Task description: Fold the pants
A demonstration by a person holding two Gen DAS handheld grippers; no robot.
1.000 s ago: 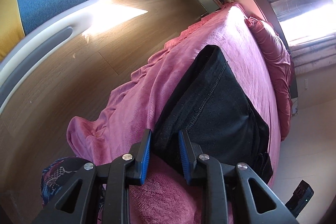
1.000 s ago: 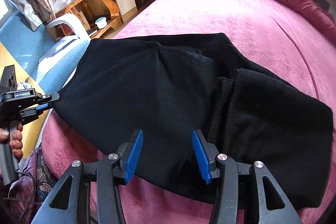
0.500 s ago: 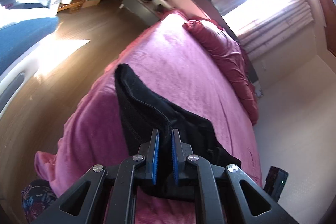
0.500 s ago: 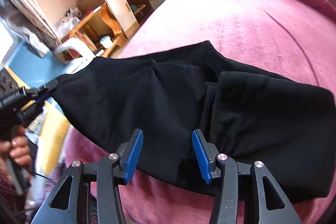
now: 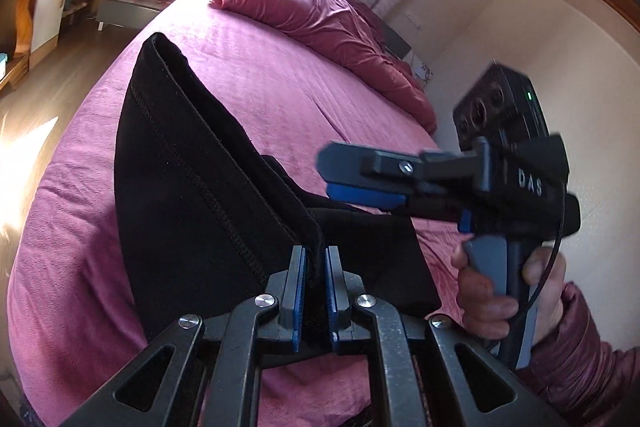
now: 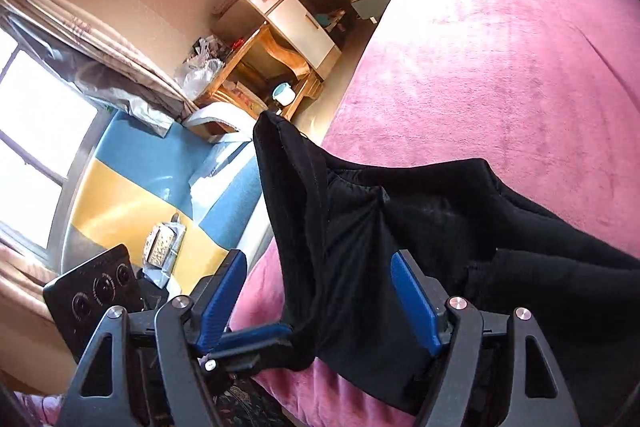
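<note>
Here the black pants (image 5: pixel 192 187) lie near the bed's (image 5: pixel 280 99) left edge, one fold lifted, pink cover bare beyond. The left gripper (image 5: pixel 314 291) pinches that fold; the right gripper (image 6: pixel 320 303) is opening around cloth, pads apart.

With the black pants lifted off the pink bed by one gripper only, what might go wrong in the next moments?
1. The left gripper pinches only a thin edge of the black pants; the hanging weight may pull it free.
2. The right gripper is opening, its pads not pressing the cloth between them, so that side may sag and spoil the fold.
3. The two grippers are very close; they may collide.
</note>
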